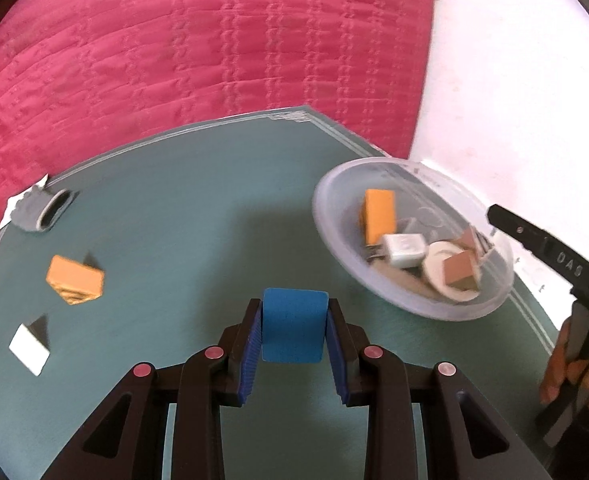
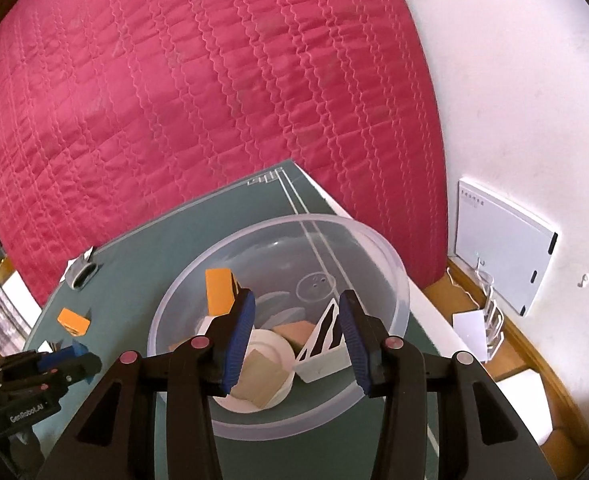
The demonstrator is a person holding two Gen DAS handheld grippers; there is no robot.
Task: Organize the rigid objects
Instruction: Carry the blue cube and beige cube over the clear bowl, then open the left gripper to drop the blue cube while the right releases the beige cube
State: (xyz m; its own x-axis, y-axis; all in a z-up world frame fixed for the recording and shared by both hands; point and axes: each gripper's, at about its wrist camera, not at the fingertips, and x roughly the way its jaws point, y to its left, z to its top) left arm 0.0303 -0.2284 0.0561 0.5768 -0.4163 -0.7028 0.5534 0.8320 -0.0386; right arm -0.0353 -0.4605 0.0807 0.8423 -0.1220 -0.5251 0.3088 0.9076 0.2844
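- We are pinching a blue block (image 1: 294,330) in our left claw (image 1: 294,336), holding it above the green worktop (image 1: 182,240).
- Our right claw (image 2: 297,320) is hanging spread over the clear bowl (image 2: 394,280), gripping nothing.
- Inside the bowl, an orange block (image 2: 218,292), a white disc (image 2: 270,344) and tan pieces are lying together.
- Farther left, a second orange block (image 1: 74,278), a white tile (image 1: 28,348) and a grey roll (image 1: 48,210) are sitting apart on the worktop.
- Beyond, a pink quilt (image 1: 214,48) is filling the background.

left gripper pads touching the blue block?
Touching. Left wrist view: both pads of the left gripper press the blue block's sides, no gap.
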